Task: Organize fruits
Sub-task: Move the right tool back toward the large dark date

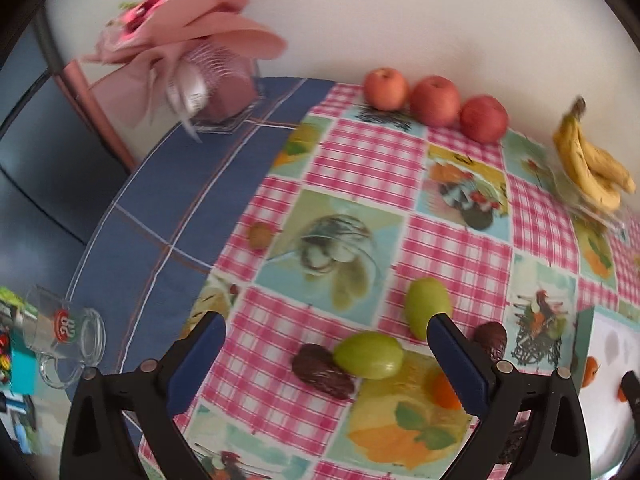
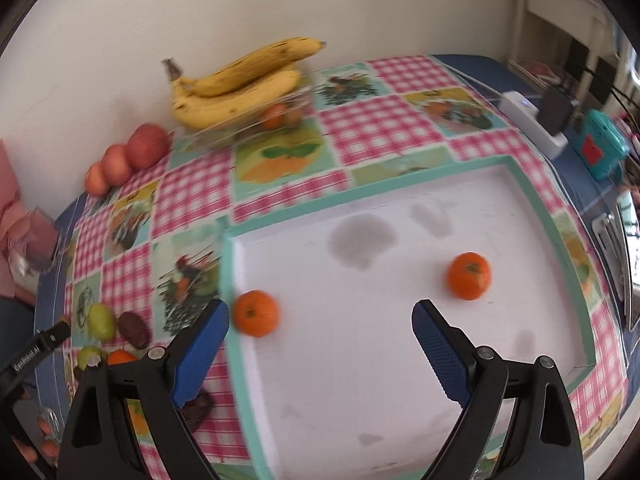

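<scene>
My left gripper point(image 1: 326, 334) is open and empty above the tablecloth. Between its fingers lie a green fruit point(image 1: 369, 354) and a dark brown date point(image 1: 322, 370). A second green fruit point(image 1: 427, 307), another date point(image 1: 491, 338) and a small orange point(image 1: 445, 391) lie by its right finger. My right gripper point(image 2: 320, 322) is open and empty over the white tray point(image 2: 400, 360). Two oranges lie in the tray, one by my left finger point(image 2: 256, 313) and one at the right point(image 2: 469, 275).
Three red apples point(image 1: 434, 100) line the wall. Bananas point(image 2: 236, 84) rest on a clear dish. A flower bouquet point(image 1: 188, 32) and a glass mug point(image 1: 60, 332) stand at the left. A white power strip point(image 2: 534, 120) and a teal device point(image 2: 602, 148) lie at the far right.
</scene>
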Tool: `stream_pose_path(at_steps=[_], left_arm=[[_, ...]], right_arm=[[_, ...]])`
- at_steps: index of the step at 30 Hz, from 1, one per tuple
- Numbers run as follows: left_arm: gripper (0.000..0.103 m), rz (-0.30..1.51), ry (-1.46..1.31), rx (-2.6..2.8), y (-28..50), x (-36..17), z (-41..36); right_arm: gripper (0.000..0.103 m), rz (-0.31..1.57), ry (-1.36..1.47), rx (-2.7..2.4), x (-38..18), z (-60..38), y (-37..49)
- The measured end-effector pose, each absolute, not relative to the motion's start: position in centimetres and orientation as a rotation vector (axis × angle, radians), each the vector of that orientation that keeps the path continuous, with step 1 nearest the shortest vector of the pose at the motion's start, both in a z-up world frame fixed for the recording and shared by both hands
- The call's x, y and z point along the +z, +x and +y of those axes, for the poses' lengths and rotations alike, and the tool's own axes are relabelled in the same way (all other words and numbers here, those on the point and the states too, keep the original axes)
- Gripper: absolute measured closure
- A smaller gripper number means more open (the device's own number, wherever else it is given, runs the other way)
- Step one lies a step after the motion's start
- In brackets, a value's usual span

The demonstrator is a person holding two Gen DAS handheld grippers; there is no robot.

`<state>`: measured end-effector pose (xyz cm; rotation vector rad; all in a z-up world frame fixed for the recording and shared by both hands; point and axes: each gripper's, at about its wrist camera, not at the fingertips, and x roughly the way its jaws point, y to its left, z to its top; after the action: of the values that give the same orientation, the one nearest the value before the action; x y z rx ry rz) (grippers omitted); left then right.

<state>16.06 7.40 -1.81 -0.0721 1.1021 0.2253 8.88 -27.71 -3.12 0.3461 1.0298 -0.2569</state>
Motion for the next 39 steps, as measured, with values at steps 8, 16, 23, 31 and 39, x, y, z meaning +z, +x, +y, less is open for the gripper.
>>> stream_pose_path(at_steps=[8, 16, 23, 31, 39], left_arm=[[0.001, 1.091, -0.104, 0.226, 15.6, -1.1, 9.6], [0.001, 1.161, -0.088, 0.167, 15.8, -2.5, 8.9], [0.001, 1.246, -0.114, 0.158, 16.5, -5.7, 8.8], [0.001, 1.288, -0.127, 0.143, 16.9, -7.5, 8.5], [0.002, 1.272, -0.227, 0.175, 16.7, -7.4, 10.6]], right_arm=[[0.010, 1.019, 0.269, -0.098, -1.2, -21.6, 9.7], [0.010, 1.070, 0.193, 0.036, -1.3, -16.6, 9.9], [0.010, 1.212, 0.183, 0.099, -4.4, -14.8, 10.3], [0.010, 1.304, 0.138, 0.118, -7.4, -13.7, 10.2], [0.010, 1.359, 0.086, 0.113, -8.9, -13.4, 10.2]])
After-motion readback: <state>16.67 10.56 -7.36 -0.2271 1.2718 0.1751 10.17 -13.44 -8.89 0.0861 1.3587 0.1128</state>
